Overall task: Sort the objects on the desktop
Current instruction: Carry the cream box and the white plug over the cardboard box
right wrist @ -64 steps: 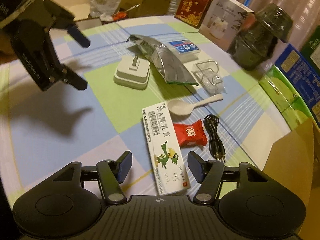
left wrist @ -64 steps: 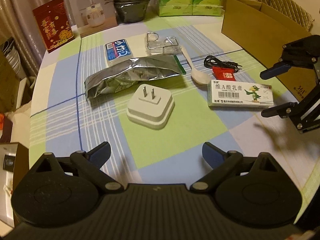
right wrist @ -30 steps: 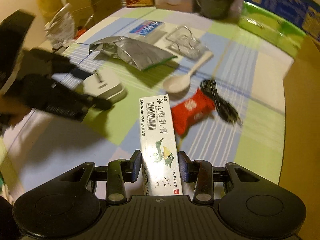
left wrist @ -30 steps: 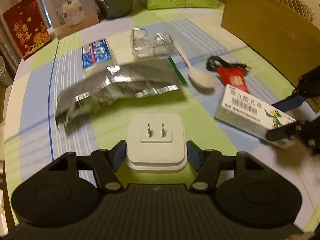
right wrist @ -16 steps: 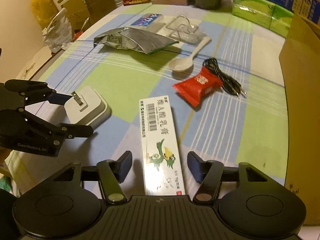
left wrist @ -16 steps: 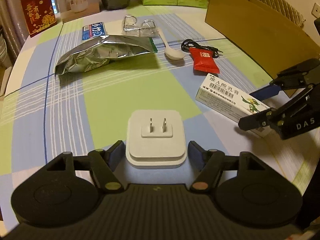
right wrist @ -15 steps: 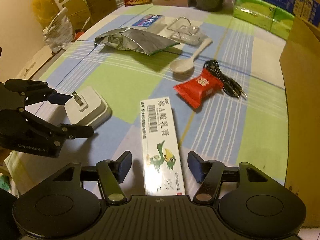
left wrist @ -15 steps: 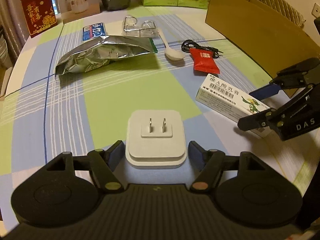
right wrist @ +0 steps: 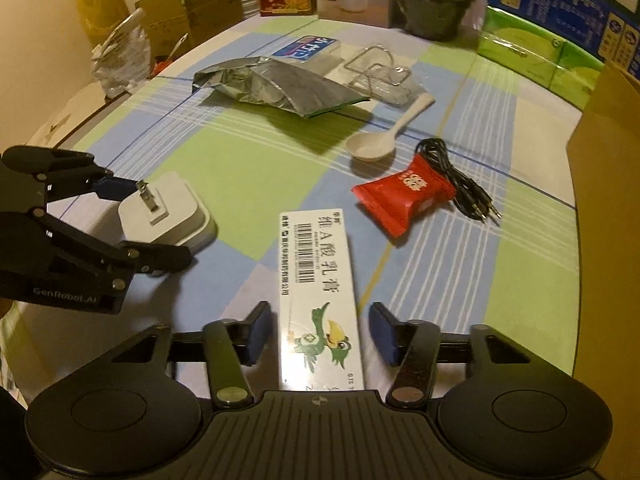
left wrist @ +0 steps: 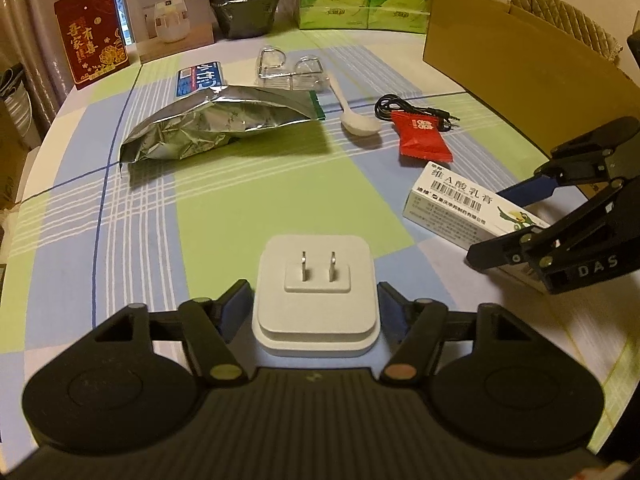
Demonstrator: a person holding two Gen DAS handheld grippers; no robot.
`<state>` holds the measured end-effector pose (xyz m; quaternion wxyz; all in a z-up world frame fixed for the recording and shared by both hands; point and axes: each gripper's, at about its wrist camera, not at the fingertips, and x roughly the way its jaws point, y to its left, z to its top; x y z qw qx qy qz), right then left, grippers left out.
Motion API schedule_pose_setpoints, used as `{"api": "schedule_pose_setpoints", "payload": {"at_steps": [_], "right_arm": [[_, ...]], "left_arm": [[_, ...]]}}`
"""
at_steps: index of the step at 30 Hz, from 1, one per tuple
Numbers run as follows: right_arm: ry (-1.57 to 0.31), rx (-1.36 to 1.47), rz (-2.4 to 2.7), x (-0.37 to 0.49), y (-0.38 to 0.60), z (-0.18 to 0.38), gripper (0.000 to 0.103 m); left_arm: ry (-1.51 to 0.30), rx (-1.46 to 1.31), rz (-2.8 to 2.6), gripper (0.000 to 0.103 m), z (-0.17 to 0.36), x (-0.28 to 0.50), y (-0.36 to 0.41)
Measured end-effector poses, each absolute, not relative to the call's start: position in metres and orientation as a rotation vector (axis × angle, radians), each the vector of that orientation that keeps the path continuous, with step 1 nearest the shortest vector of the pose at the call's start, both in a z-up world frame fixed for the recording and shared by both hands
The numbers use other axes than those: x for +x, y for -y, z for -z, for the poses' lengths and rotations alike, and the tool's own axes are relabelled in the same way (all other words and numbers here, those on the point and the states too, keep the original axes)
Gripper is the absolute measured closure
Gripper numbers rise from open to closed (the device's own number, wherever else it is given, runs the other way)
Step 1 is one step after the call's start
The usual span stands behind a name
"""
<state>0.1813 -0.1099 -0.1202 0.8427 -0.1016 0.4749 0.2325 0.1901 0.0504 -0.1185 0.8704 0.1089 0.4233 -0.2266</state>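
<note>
A white plug adapter [left wrist: 316,296] lies prongs-up on the checked tablecloth, between the fingers of my left gripper [left wrist: 314,308], which is open with small gaps on both sides. It also shows in the right wrist view [right wrist: 168,212]. A white ointment box with a green bird [right wrist: 320,288] lies between the fingers of my right gripper [right wrist: 320,334], which is open and not touching it. The box also shows in the left wrist view [left wrist: 464,208], with the right gripper [left wrist: 516,220] around its end.
A red candy packet [left wrist: 422,136], a black cable [left wrist: 416,106], a white spoon [left wrist: 354,114], a silver foil bag [left wrist: 216,124], a blue tissue pack [left wrist: 200,78] and a wire rack [left wrist: 288,66] lie farther back. An open cardboard box [left wrist: 520,64] stands at the right. Boxes line the far edge.
Both grippers closed in on the adapter and the ointment box about a second ago, then opened slightly. In the last half second nothing has visibly moved.
</note>
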Motion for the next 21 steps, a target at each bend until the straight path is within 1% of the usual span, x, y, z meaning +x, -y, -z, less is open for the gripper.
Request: {"api": "schedule_pose_setpoints", "payload": {"at_steps": [2,11,21], "right_arm": [[-0.994,-0.234,-0.487,0.181,0.108,0.12,0.067],[-0.974,-0.226,-0.483,0.17,0.112,0.106,0.067],[-0.896,-0.165,-0.45,0.138,0.126,0.049,0.067]], "left_arm": [[-0.888,0.223,0.465,0.042,0.118,0.19,-0.051],[-0.903,0.22,0.445,0.043,0.111,0.185,-0.053],[-0.882,0.162,0.403,0.043,0.068,0.161,-0.056]]}}
